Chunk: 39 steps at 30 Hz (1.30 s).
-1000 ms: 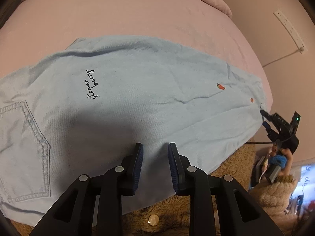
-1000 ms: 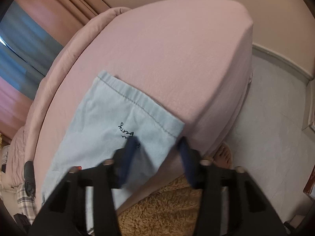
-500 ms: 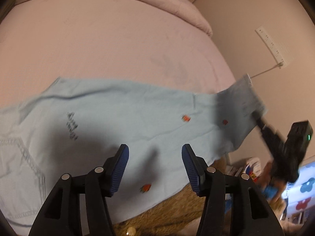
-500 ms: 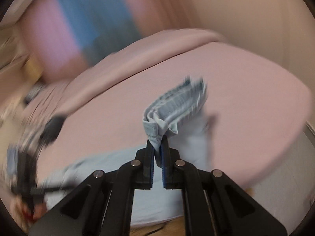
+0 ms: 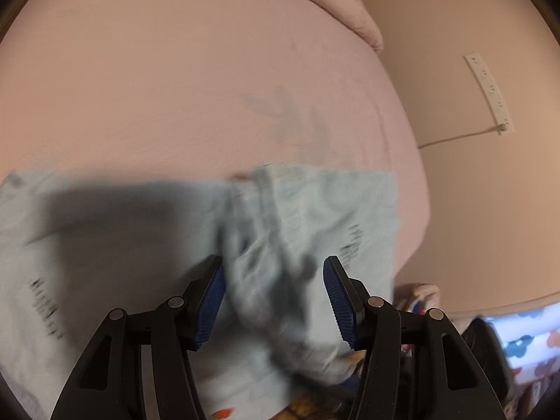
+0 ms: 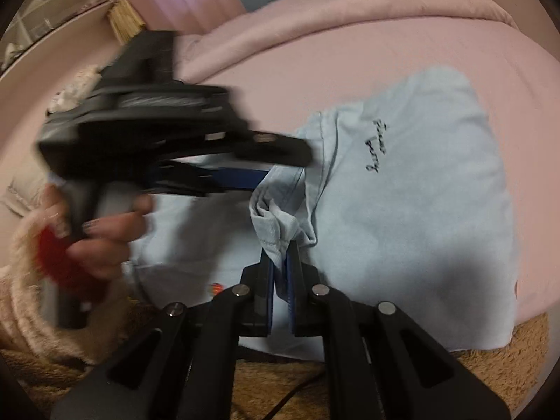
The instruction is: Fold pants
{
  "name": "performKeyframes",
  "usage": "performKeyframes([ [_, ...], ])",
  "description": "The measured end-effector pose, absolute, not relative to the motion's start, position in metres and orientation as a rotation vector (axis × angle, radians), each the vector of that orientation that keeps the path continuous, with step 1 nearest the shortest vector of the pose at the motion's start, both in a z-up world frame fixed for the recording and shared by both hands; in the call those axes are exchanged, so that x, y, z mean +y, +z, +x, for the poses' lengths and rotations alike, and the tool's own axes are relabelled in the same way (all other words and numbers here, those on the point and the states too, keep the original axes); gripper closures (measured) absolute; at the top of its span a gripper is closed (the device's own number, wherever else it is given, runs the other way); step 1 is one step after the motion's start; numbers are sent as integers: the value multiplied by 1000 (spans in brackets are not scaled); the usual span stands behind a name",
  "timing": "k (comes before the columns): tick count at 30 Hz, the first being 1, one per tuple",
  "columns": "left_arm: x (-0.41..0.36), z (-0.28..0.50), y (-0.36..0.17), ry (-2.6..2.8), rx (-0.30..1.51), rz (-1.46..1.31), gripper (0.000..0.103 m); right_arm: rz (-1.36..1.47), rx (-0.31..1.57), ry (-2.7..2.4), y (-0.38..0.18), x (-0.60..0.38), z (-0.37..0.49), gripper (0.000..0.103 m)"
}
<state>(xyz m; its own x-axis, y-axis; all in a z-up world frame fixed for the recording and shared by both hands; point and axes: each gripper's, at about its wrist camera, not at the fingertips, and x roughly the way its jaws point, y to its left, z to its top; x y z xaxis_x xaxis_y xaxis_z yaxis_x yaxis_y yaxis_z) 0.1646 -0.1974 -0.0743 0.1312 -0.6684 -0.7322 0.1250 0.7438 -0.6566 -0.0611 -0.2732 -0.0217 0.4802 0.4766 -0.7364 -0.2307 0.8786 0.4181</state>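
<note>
Light blue denim pants (image 6: 420, 217) with black script lettering lie on the pink bed (image 6: 315, 56), one end folded back over the rest. My right gripper (image 6: 280, 266) is shut on the bunched hem of the pants (image 6: 271, 224) and holds it above the lower layer. My left gripper (image 5: 273, 294) is open, its blue pads either side of the crumpled folded-over cloth (image 5: 301, 231). It also shows in the right wrist view (image 6: 175, 133), blurred, with a hand on its grip.
A pink duvet (image 6: 350, 10) lies bunched along the far side of the bed. A brown fluffy rug (image 6: 507, 378) lies below the bed's near edge. A wall with a white power strip (image 5: 490, 94) stands to the right, and patterned items (image 5: 525, 343) lie on the floor.
My right gripper closed on the pant hem and carried it across, folding the leg over the pants. My left gripper opened wider and shifted right over the fold.
</note>
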Motion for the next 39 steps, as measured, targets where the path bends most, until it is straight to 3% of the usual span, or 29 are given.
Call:
performKeyframes([
  [2,-202,167,-75,-641,1335,-532,50,230,991,436,-23,-263,-63,96],
  [3,-203,167,-77,-615,1345,-510,60,215,997,431,-25,-260,-63,96],
  [4,-203,167,-78,-577,1353,-471,95,201,1010,420,-26,-256,-59,96],
  [5,-201,164,-77,-511,1351,-384,99,200,1016,417,-25,-254,-55,96],
  [11,-156,127,-44,-443,1223,-320,99,174,1013,560,-10,-228,-60,94],
  [16,-131,122,-75,-361,1308,-298,98,108,1139,587,-42,-198,-50,91],
  [19,-128,122,-75,-372,1296,-319,90,98,1115,590,-43,-197,-51,89],
  [22,-121,123,-68,-345,1304,-322,77,121,1163,606,-35,-204,-51,76],
  [24,-116,119,-59,-293,1271,-279,76,125,1160,590,-26,-215,-55,56],
  [28,-109,103,-44,-280,1214,-236,76,116,1063,542,5,-239,-52,51],
  [29,-109,98,-40,-289,1205,-241,76,117,1044,523,7,-242,-49,51],
  [31,-104,92,-38,-299,1192,-262,76,109,1020,478,1,-241,-39,66],
  [32,-101,90,-38,-308,1189,-276,76,98,1046,468,-8,-236,-33,93],
  [33,-99,91,-37,-313,1185,-286,76,99,1069,466,-11,-237,-25,100],
  [36,-94,88,-33,-327,1173,-293,76,108,1158,518,-39,-210,-20,97],
  [39,-93,85,-30,-349,1159,-292,76,27,1122,563,-36,-184,-40,96],
])
